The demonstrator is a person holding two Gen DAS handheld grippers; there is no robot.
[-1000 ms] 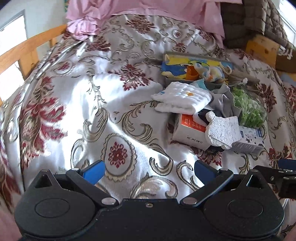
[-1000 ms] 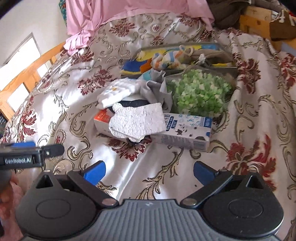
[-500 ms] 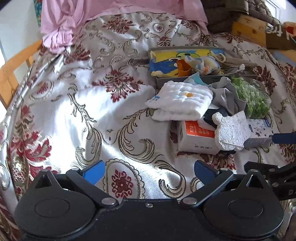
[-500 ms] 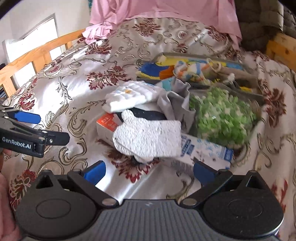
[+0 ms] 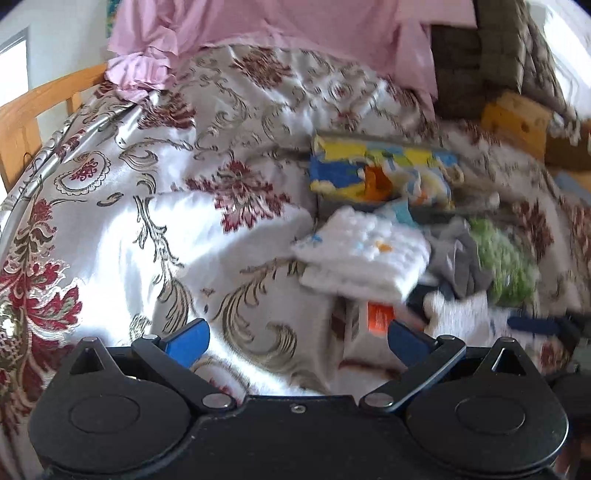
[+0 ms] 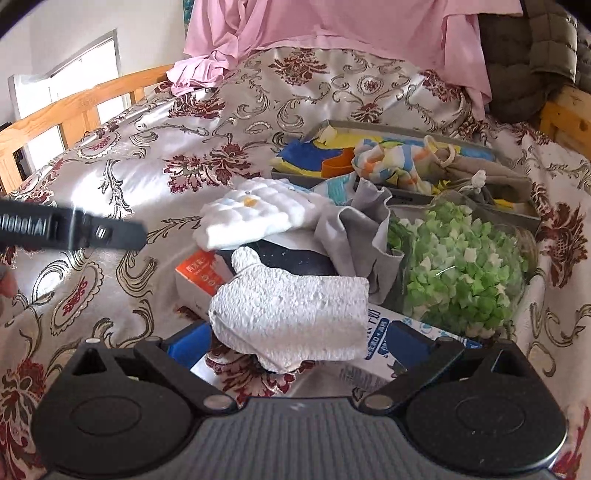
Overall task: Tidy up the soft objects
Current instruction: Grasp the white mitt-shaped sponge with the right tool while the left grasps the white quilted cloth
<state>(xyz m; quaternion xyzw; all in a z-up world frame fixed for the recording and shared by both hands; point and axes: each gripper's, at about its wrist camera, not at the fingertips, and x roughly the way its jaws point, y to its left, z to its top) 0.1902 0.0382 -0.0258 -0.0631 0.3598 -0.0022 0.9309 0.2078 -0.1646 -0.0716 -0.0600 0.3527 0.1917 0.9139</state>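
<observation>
The left gripper (image 5: 297, 338) is hovering over the bed's floral satin cover (image 5: 110, 236) with its blue fingers (image 5: 186, 338) spread wide apart and nothing between them; that view is blurring with motion. The right gripper (image 6: 299, 339) is also standing wide open, its fingers straddling the near edge of the white mitt-shaped sponge (image 6: 291, 314), though whether they are touching it cannot be told.

Going from left to right in the right wrist view, a wooden bed rail (image 6: 74, 107) is running along the edge of the bed, and the black body of the left gripper is reaching in over the cover. Next, a folded white quilted cloth (image 6: 255, 218) is lying on the heap, partly over an orange-and-white box (image 6: 199, 277). The sponge is resting on top of that box and a dark object behind it. A crumpled grey cloth (image 6: 354, 236) is slumping just beside the sponge, between the white cloth and a clear bag of green and white pieces (image 6: 461, 273). A blue-printed white carton (image 6: 380, 332) is lying under the sponge's right end and in front of the bag. Behind all this, a shallow grey tray (image 6: 406, 129) is holding colourful fabric and a striped cloth (image 6: 391, 162). A pink sheet (image 6: 332, 26) is draping over the head of the bed.
</observation>
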